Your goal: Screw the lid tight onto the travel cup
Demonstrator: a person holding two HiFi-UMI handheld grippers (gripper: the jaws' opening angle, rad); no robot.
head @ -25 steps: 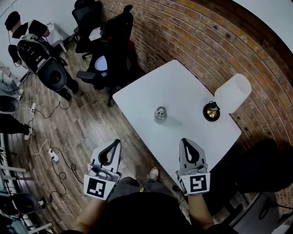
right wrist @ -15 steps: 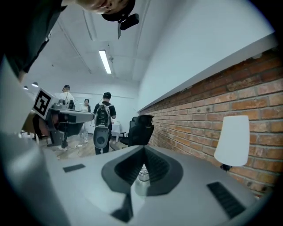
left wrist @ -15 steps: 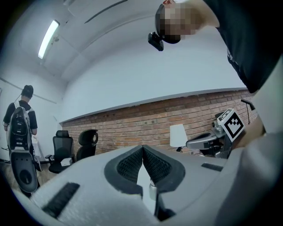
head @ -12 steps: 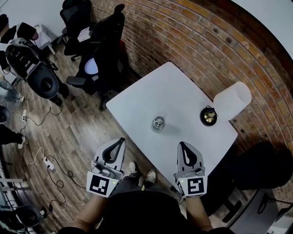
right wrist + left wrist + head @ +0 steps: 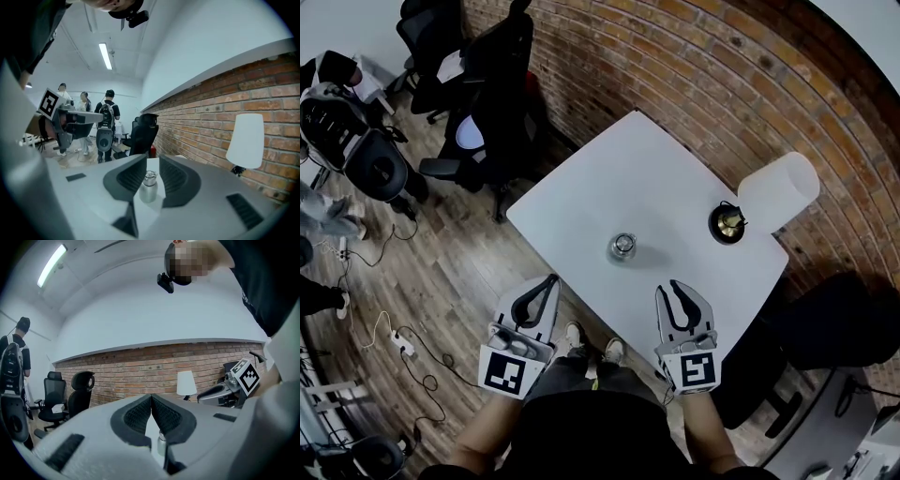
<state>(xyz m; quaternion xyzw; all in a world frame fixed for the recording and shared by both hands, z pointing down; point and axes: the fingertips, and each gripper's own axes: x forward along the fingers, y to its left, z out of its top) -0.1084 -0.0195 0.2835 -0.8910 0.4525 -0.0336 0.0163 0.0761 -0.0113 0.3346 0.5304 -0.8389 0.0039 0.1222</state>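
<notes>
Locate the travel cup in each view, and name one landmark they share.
Head view: travel cup at frame centre, on the white table.
Left gripper view: low centre, partly hidden.
Right gripper view: centre, slightly below the middle.
Shared landmark: the white lamp by the brick wall.

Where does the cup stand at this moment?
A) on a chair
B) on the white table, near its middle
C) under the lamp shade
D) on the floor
B: the head view shows the cup upright on the table, well apart from the lamp.
</notes>
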